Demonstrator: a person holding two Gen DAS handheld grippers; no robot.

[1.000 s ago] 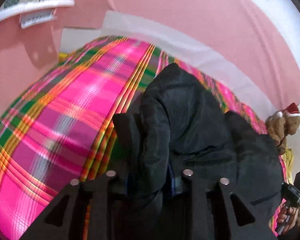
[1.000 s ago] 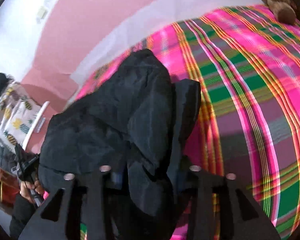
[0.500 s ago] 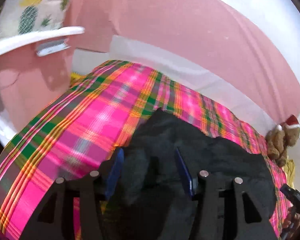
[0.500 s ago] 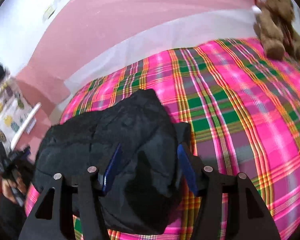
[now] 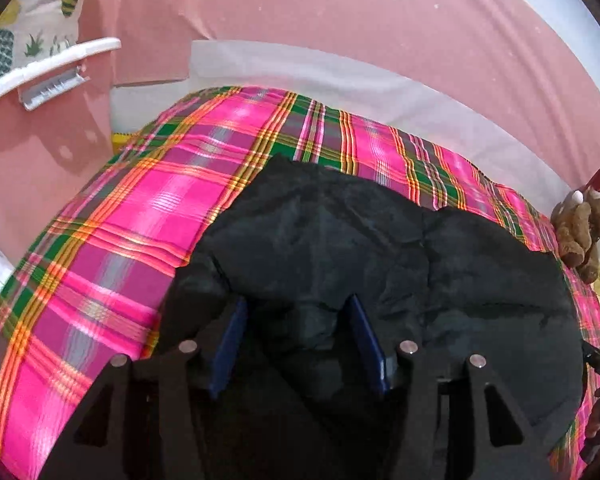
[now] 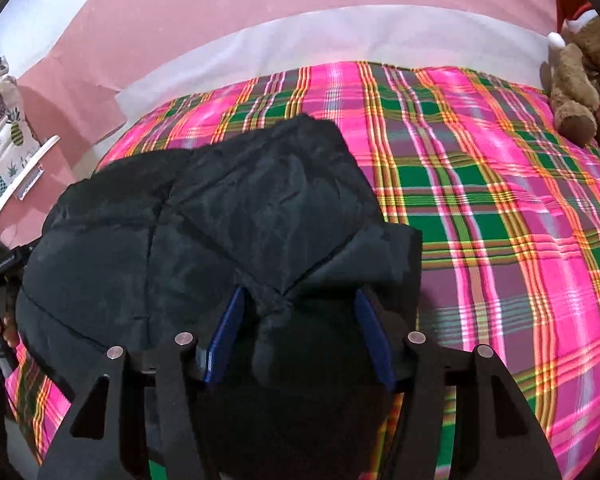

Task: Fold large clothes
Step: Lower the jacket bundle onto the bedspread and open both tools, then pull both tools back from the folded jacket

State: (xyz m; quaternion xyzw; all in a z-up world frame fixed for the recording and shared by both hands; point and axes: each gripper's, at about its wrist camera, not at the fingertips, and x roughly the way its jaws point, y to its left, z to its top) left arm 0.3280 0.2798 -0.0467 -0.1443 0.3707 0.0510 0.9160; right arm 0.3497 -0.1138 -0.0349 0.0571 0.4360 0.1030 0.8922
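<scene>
Across the bed (image 5: pixel 112 216), under a pink, green and orange plaid sheet (image 6: pixel 500 208), lies the one big thing: a black jacket (image 5: pixel 380 248), spread flat and folded over on itself. It is dark and matte, slightly puffy, with soft creases running through it and a seam line crossing the upper layer. From the right side, one folded flap sits on top with a rounded corner pointing toward the pink wall (image 6: pixel 220 4), and a thicker edge of the lower layer shows just beside it. The jacket covers the near half of the bed; bare plaid shows beyond it and to both sides.

A brown teddy bear (image 6: pixel 576 80) in a red Santa hat sits at the far corner of the bed, well apart from the jacket. A pineapple-print cloth (image 5: pixel 32 28) hangs off to the other side.

The left gripper (image 5: pixel 296 320) rests over the jacket's near edge, its blue-lined fingers (image 5: pixel 232 332) spread wide, holding nothing. The right gripper (image 6: pixel 300 320) sits likewise at the near edge, its fingers (image 6: pixel 372 332) parted, with a small bunch of black fabric lying loose between them.
</scene>
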